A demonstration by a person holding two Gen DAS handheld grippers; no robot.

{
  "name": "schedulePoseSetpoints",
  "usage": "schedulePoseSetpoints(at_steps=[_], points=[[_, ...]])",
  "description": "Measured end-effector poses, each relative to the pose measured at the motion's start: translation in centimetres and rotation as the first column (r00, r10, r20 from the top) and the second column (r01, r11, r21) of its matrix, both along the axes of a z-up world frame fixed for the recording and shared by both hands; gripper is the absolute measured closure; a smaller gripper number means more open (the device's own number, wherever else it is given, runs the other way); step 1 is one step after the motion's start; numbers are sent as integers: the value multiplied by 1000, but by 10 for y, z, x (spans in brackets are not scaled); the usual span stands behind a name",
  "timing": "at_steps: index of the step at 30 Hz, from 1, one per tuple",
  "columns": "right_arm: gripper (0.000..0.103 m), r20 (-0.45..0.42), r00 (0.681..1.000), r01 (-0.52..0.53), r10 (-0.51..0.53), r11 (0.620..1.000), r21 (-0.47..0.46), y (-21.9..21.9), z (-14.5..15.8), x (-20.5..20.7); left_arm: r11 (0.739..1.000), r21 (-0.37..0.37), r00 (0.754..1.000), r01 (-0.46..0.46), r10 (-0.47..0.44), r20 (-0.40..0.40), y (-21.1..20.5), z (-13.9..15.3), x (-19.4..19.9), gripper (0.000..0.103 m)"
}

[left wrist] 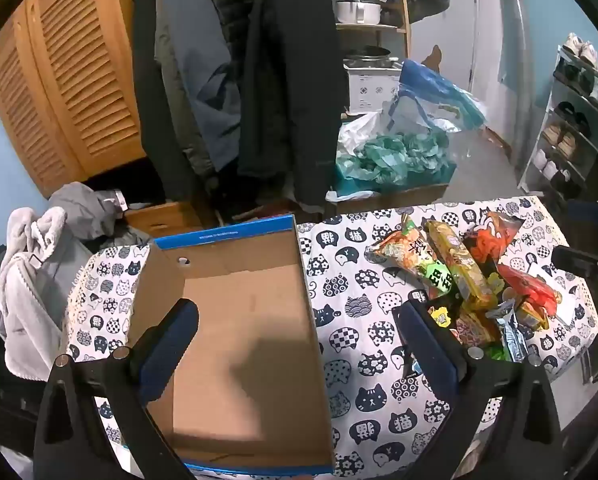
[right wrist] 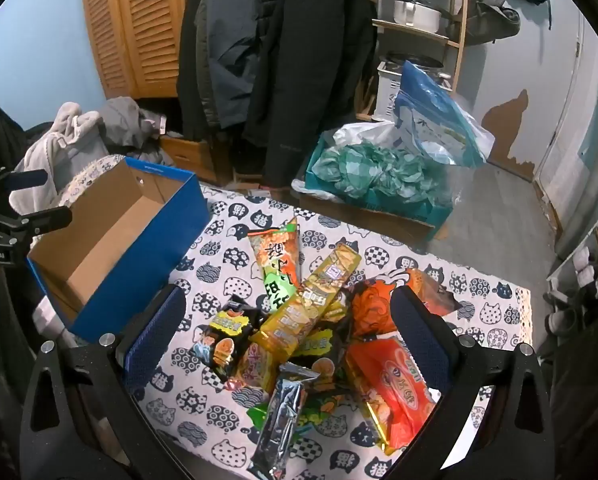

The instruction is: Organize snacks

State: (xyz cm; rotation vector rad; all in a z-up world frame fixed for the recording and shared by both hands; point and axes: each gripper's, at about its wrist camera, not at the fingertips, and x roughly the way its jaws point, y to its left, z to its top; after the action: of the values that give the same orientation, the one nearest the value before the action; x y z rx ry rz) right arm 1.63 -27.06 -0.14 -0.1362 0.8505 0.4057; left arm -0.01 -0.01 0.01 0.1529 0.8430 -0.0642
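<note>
Landmark: blue box (right wrist: 115, 256), one, open-topped cardboard with a plain brown inside and nothing in it, standing on the table (right wrist: 227, 280), which wears a white cloth printed with navy cat heads.
Snack pile (right wrist: 319, 340): one heap on the cloth to the right of the blue box, clear of its wall; about ten packets show, the lower ones too overlapped for an exact count.
Long yellow packet (right wrist: 311, 304): one, on top of the heap, long axis running diagonally, far end pointing up and away from the blue box.
Orange-and-green packet (right wrist: 279, 260): one, the packet lying farthest back in the heap, long axis near upright in the right wrist view.
Black packet (right wrist: 225, 340): one, at the heap's edge nearest the blue box.
Silver packet (right wrist: 283, 412): one, at the near edge of the heap, narrow, long axis toward the camera.
Red-orange flat pack (right wrist: 395, 380): one, on the heap's side away from the blue box.
Left tool (left wrist: 295, 316): fingers wide apart, nothing between them, hovering over the blue box.
Right tool (right wrist: 287, 320): fingers wide apart, framing the snack pile from above, gripping nothing.
</note>
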Motion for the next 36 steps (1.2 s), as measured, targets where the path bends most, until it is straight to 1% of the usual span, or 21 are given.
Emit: schedulePoseSetpoints(at_steps=[7,11,12,13,16,36], points=[[3,1,1000,1,-1,1000,-6,1,0,0,1000,-9,1000,-2,2,9,-1,2,-4,1],[3,6,1000,4,-4,1000,-8,2,0,-1,1000,5,1000,-11,10,23,-3,4,-12,1],[3,2,1000,-2,2,1000,-9,1,-1,0,1000,4,1000,-10,10,18,-3,2,-9,1],[3,2,1000,-1,1,1000,-8,1,-1,0,1000,-2,1000,0,0,-1,-9,-6,-5,1],[3,2,1000,-3,3,1000,-8,1,-1,-1,1000,-18,1000,3,-4,-12,-2,-5,-1,2],[3,1,1000,-4,4,1000,-4,1,0,-2,1000,-19,1000,6,-6,-16,-4,-3,1,1]])
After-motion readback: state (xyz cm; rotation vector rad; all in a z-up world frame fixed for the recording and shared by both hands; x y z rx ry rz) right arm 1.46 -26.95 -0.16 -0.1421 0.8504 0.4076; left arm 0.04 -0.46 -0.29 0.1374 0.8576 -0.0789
